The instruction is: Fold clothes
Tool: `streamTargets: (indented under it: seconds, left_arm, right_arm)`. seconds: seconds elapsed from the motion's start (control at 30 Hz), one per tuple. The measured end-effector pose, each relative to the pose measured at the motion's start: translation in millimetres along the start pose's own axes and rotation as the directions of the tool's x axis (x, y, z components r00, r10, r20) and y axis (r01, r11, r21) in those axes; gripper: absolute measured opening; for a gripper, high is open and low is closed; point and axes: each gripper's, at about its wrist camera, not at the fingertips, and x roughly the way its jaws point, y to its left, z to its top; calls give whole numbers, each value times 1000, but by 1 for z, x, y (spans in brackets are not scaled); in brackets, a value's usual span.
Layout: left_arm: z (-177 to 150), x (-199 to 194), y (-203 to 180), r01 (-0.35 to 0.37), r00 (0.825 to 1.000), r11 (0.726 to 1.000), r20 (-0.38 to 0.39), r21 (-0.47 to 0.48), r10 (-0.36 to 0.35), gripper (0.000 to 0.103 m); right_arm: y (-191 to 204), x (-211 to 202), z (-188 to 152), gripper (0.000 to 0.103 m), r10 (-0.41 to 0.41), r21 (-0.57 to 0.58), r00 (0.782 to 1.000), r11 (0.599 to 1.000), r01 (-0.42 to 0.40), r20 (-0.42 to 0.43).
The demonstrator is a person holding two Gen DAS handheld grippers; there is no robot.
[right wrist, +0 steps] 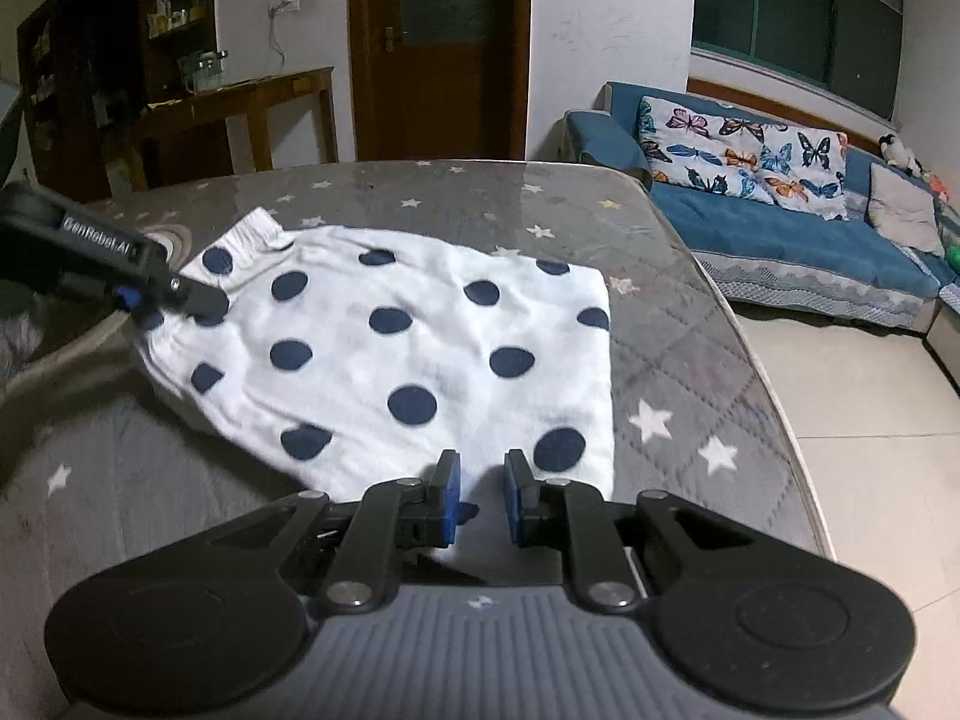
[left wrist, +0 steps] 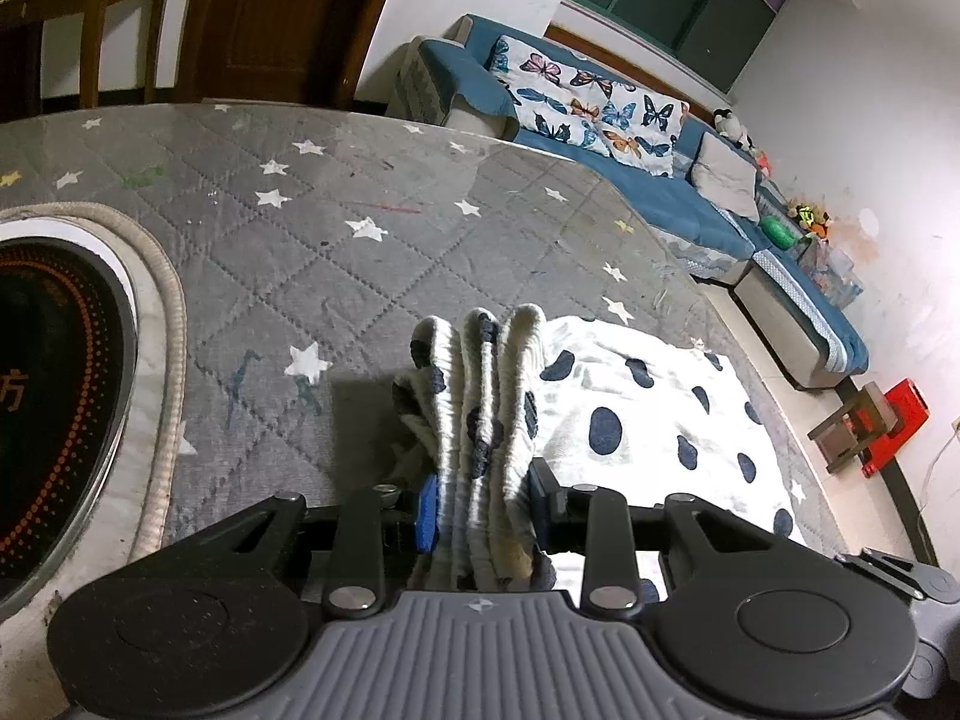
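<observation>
While the white cotton garment with navy polka dots point(right wrist: 414, 336) lies flat on the grey star-print quilted table cover point(right wrist: 690, 324), the left gripper point(left wrist: 483, 507) pinches its bunched waistband to anchor it, and the right gripper point(right wrist: 482, 501) hovers slightly spread, empty, over the near hem.

garment point(right wrist: 420, 348): soft white cloth, navy dots, matt, lightly wrinkled; ribbed elastic band bunched point(left wrist: 486, 396)
table cover point(left wrist: 312, 252): grey quilted cloth with stars under clear glossy sheet, reflective
left gripper point(left wrist: 483, 510): matt black plastic arms, blue rubbery pads, shiny metal rivets, ribbed grey plastic body
right gripper point(right wrist: 483, 501): same build, matt black plastic
sofa point(right wrist: 780, 228): blue fabric, matt
butterfly cushion point(right wrist: 744, 156): printed cloth
door point(right wrist: 444, 48): dark wood, semi-gloss
floor point(right wrist: 870, 408): smooth glossy tiles
</observation>
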Motion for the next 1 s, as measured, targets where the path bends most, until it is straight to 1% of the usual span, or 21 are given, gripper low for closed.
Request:
streamTargets:
  seconds: [0.27,0.47,0.6,0.7,0.83,0.9,1.0]
  left_arm:
    - [-8,-4,3,10,1000,1000,-17,10,-10,33]
    - [-16,-11,8,23,999,1000,-36,15,-22,33]
    - [-21,-15,10,27,999,999,-43,26,-26,33]
    - [-23,-19,10,27,999,999,-44,29,-26,33]
    - [-23,-18,11,27,999,999,-43,20,-26,33]
    - [-23,-18,11,24,999,1000,-42,20,-23,33]
    - [-24,-17,11,23,999,1000,-42,15,-23,33]
  right_arm:
    - [7,-13,-13,16,-15,-34,1000,999,16,12]
    - [8,-24,-25,16,6,0,1000,1000,-6,18]
    - [14,-33,-27,16,26,-21,1000,999,-27,-13]
    - [16,-39,-20,17,49,-42,998,998,-51,-33]
    - [10,-37,3,20,68,-16,998,998,-68,-6]
    - [5,-26,18,23,76,16,997,997,-77,5]
    - [-1,-6,35,23,80,64,997,995,-80,3]
